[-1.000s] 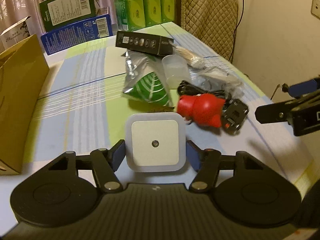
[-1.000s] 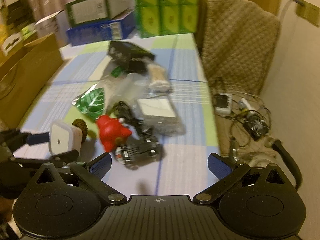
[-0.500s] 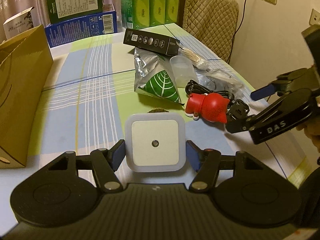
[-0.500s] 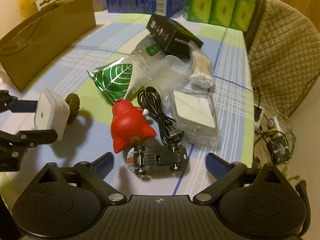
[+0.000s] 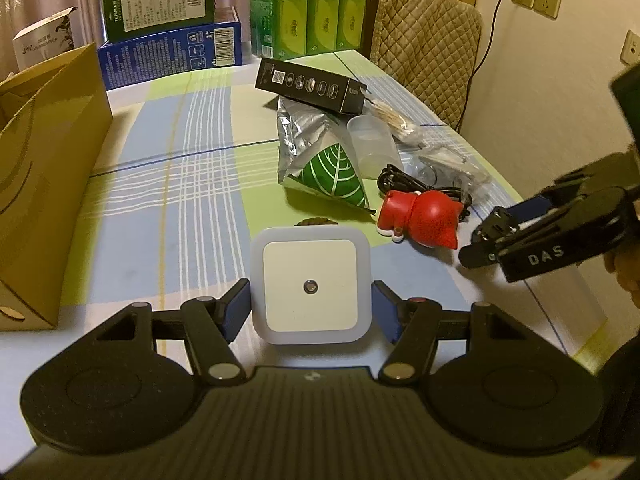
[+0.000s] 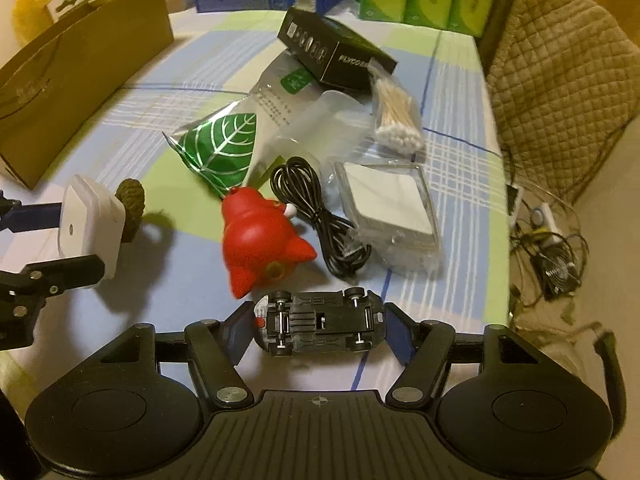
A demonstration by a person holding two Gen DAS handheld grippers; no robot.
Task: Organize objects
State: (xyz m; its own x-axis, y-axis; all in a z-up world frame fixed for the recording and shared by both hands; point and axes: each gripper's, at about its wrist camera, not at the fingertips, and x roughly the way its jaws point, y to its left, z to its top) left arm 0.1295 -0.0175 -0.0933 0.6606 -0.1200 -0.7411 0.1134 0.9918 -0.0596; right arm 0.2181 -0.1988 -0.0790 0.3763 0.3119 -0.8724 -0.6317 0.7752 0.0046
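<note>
— What was the setting?
— A table [image 5: 168,184] under a blue-and-green plaid cloth, a quilted chair [image 5: 424,44] at its far end and green cartons [image 5: 316,12] stacked behind. A brown paper bag [image 5: 44,168] stood along the left edge.

— And the left gripper [image 5: 310,300]?
— It was clamped on a white square night light [image 5: 310,286], both blue pads pressed against its sides, held above the cloth at the near end of the table.

— The right gripper [image 6: 320,326]?
— It sat low over the cloth with a toy car [image 6: 320,326] lying upside down between its fingers, wheels up. The pads stood just at the car's two ends — whether they gripped it could not be told.

— What lay around it?
— Just beyond the car was a red figurine [image 6: 260,244] on its side, a coiled black cable [image 6: 312,208] touching it. Further back lay a leaf-print foil pouch [image 6: 220,148], a clear packet [image 6: 388,216] with a white square inside, cotton swabs [image 6: 396,116] and a black box [image 6: 332,52] propped on the heap.
</note>
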